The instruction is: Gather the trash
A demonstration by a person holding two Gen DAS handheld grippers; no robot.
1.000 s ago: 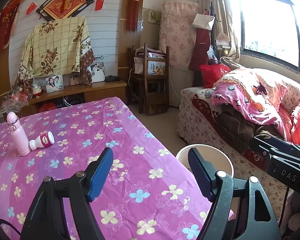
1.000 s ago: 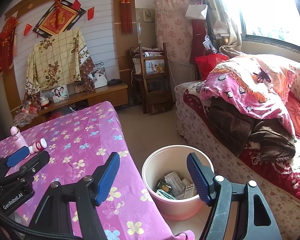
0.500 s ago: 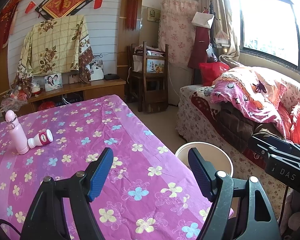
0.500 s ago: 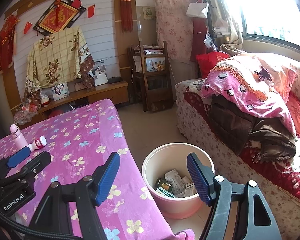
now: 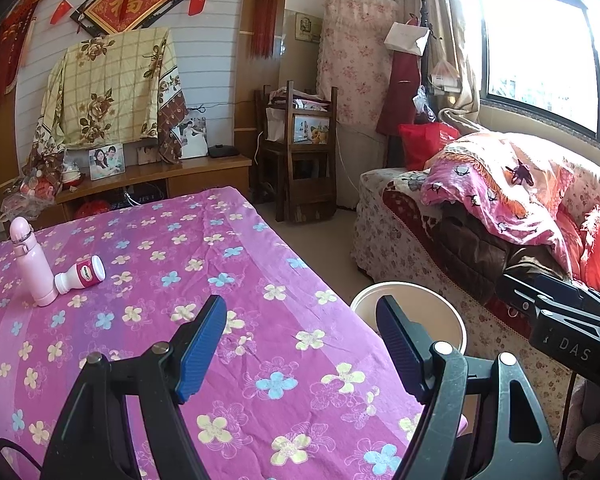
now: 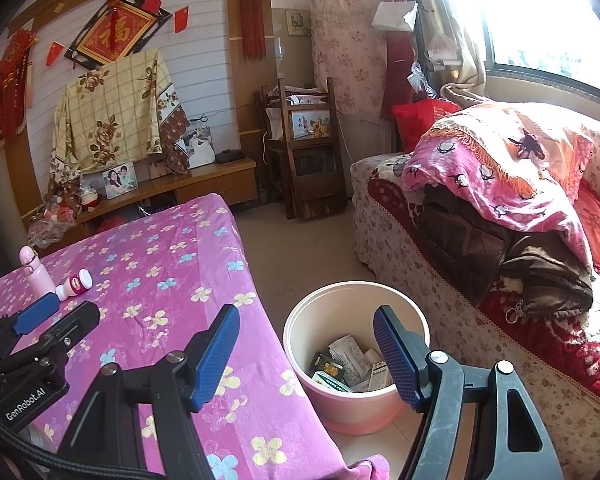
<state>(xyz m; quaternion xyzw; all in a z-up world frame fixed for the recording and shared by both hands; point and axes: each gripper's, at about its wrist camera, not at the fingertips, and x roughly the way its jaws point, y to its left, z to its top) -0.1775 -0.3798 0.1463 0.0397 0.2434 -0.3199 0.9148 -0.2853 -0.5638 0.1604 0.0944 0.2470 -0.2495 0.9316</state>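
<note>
Trash, crumpled cartons and paper (image 6: 346, 362), lies in the round pink plastic bin (image 6: 356, 410) on the floor beside the flowered purple counter (image 5: 220, 264). Left hand-held gripper (image 5: 300, 346) and right hand-held gripper (image 6: 306, 354) both hang spread, holding nothing.

The bench (image 5: 260, 320) wears a purple flowered cloth. On its far left stands a pink flask (image 5: 30, 268), upright, with a small white bottle (image 5: 81, 274) lying on its side just beside it.

On the floor (image 6: 300, 248) beside the bench stands a pink bin (image 6: 356, 400) holding cartons.
</note>
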